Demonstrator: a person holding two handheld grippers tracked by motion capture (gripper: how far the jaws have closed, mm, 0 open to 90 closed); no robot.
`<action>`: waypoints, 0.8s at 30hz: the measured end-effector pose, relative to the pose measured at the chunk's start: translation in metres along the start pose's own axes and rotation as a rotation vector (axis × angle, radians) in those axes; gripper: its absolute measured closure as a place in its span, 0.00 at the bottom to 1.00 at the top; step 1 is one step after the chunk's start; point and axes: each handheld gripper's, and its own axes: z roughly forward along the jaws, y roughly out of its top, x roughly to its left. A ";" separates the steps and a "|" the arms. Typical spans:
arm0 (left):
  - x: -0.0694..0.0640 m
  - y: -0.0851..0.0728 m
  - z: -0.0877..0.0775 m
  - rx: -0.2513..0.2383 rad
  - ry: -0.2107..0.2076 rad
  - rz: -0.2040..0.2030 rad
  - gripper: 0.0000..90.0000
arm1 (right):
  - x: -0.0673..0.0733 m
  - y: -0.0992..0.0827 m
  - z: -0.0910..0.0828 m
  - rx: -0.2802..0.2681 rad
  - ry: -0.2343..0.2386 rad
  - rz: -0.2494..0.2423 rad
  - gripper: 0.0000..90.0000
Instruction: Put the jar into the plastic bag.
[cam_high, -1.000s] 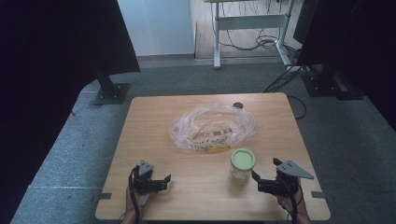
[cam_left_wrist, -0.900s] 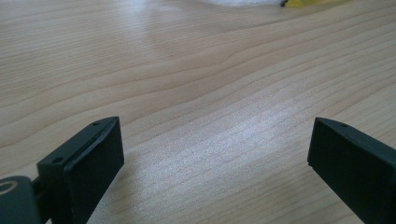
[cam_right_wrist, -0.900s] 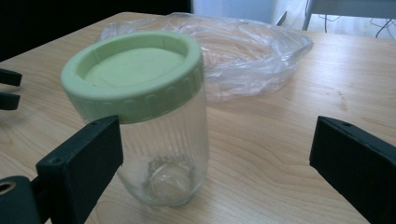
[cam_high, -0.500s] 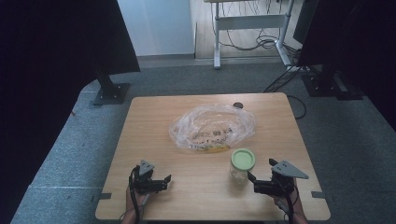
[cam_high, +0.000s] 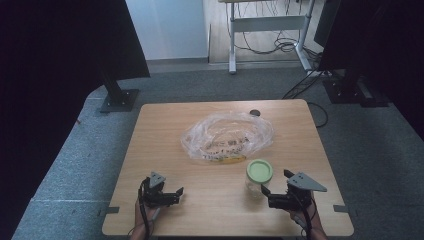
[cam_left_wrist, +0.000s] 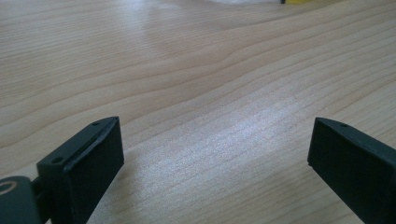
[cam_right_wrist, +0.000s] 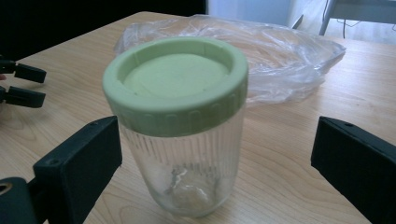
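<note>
While the left claw (cam_high: 176, 194) gapes over bare table (cam_high: 165, 130), the right claw (cam_right_wrist: 219, 177) (spread wide) frames a ribbed, green-lidded glass jar (cam_right_wrist: 180, 126).

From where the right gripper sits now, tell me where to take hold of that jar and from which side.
Grip the jar on its ribbed glass wall, just under the green lid, coming in level from the person's side. It stands upright, and the open right gripper already faces it with jaws set wider than the body. The lid overhangs, so a hold below it likely won't slip upward.
</note>
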 end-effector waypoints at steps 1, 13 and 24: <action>0.000 0.000 0.000 0.001 -0.001 0.000 0.04 | 0.001 0.000 0.001 0.001 0.004 0.001 0.02; 0.000 0.000 0.000 0.005 0.000 0.001 0.04 | 0.008 0.003 0.014 0.017 0.006 -0.018 0.01; -0.001 0.001 0.001 0.012 0.002 0.007 0.03 | 0.010 0.005 0.022 0.019 0.008 -0.016 0.00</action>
